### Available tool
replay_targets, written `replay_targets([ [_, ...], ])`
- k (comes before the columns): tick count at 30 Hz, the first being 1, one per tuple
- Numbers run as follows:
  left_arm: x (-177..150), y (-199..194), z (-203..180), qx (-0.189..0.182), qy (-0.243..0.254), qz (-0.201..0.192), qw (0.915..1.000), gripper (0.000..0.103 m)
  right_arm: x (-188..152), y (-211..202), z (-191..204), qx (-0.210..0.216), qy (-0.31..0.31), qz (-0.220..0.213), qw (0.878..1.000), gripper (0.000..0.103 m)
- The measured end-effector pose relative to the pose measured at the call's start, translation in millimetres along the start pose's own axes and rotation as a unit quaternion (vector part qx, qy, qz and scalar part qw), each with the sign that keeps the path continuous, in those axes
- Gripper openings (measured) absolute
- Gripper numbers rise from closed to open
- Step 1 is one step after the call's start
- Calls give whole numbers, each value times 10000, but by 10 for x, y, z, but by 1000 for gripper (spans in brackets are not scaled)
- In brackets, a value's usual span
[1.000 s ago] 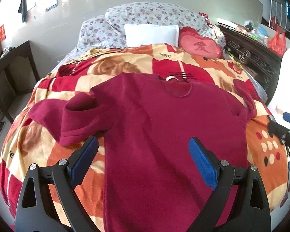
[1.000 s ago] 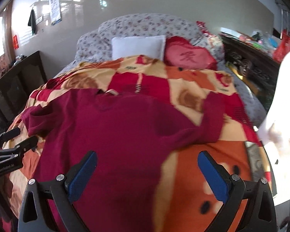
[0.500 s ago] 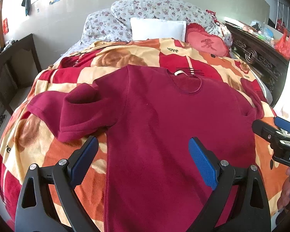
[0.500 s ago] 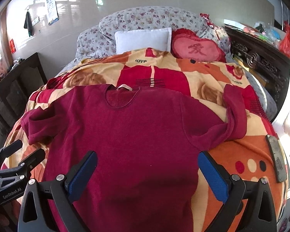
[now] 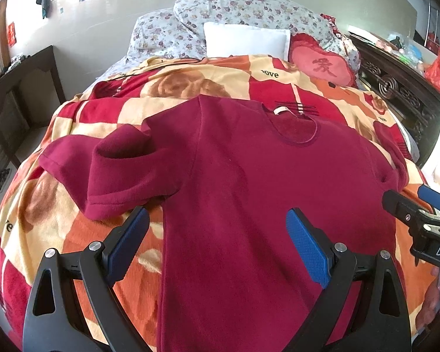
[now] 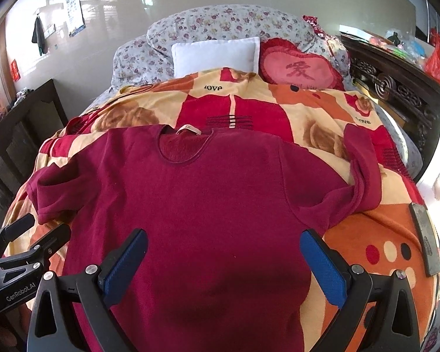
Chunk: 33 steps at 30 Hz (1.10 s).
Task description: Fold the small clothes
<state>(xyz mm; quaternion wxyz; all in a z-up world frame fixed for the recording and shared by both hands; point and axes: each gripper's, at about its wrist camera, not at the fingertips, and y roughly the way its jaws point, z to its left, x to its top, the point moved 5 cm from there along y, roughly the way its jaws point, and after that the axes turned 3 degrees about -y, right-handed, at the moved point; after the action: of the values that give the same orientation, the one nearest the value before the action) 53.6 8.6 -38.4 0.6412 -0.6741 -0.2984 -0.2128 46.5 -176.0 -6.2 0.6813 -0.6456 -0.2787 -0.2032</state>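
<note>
A dark red long-sleeved shirt (image 5: 249,182) lies face up on the bed, collar toward the pillows; it also shows in the right wrist view (image 6: 208,205). Its left sleeve (image 5: 111,170) is bunched and folded back on itself. Its right sleeve (image 6: 363,170) is bent upward. My left gripper (image 5: 217,226) is open and empty above the shirt's lower left part. My right gripper (image 6: 223,246) is open and empty above the shirt's lower middle. Each gripper shows at the edge of the other's view.
The bed has a red, orange and cream patterned blanket (image 6: 308,108). A white pillow (image 6: 214,55) and a red heart cushion (image 6: 299,67) lie at the head. A dark flat object (image 6: 425,240) lies on the blanket at right. Dark wooden furniture (image 5: 23,88) stands on both sides.
Both grippers have shifted so the shirt sits more centred and larger in each view. Both have stayed open and empty. The shirt has not moved.
</note>
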Motion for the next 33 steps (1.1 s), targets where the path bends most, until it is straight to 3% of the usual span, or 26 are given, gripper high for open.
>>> replay_targets([
  [33,63,316,277,226,-302,197,9991,95,103,399,237,86,-105,240,9996,103],
])
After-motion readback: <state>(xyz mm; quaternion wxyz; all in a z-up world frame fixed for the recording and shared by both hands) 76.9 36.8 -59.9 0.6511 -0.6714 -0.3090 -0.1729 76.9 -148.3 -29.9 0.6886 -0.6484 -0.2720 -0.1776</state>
